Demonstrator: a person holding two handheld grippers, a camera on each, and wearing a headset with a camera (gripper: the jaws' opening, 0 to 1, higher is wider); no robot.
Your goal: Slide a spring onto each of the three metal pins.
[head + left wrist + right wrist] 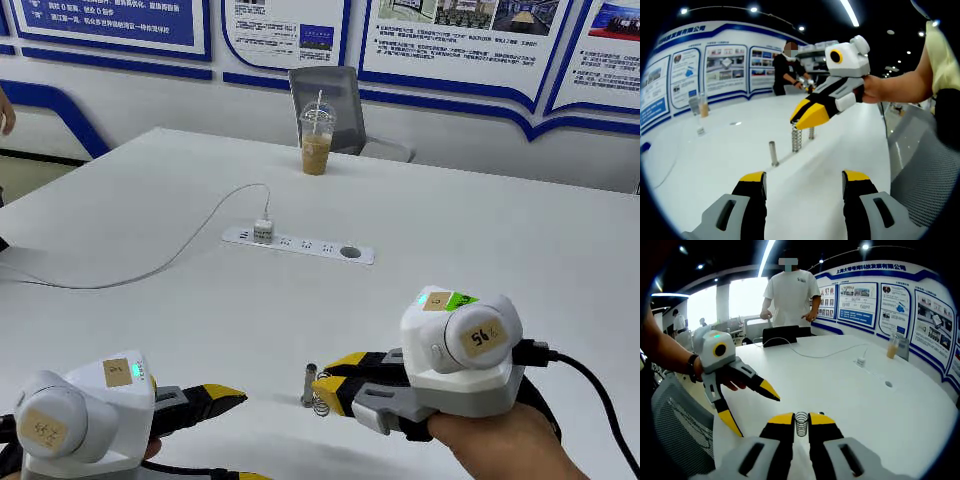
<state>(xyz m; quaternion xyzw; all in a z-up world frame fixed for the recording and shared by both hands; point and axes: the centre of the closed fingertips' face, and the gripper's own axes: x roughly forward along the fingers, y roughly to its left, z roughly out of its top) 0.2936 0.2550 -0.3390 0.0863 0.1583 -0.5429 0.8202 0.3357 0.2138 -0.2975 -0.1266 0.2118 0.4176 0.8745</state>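
A small steel spring [801,423] stands upright between the yellow tips of my right gripper [801,421], which is shut on it. In the left gripper view the spring [796,136] reaches from the white table up to the right gripper [800,121]. A bare metal pin [773,152] stands to its left and another pin [811,132] just behind it. Whether a pin is inside the spring is hidden. My left gripper [805,177] is open and holds nothing, a short way in front of the pins. In the head view the spring [320,404] sits beside a pin [309,384].
A white power strip [298,243] with a charger and cable lies mid-table. A cup of iced coffee [316,140] stands at the far edge, in front of a grey chair [335,100]. A person [790,295] stands beyond the table. A mesh chair [925,165] is close on the right.
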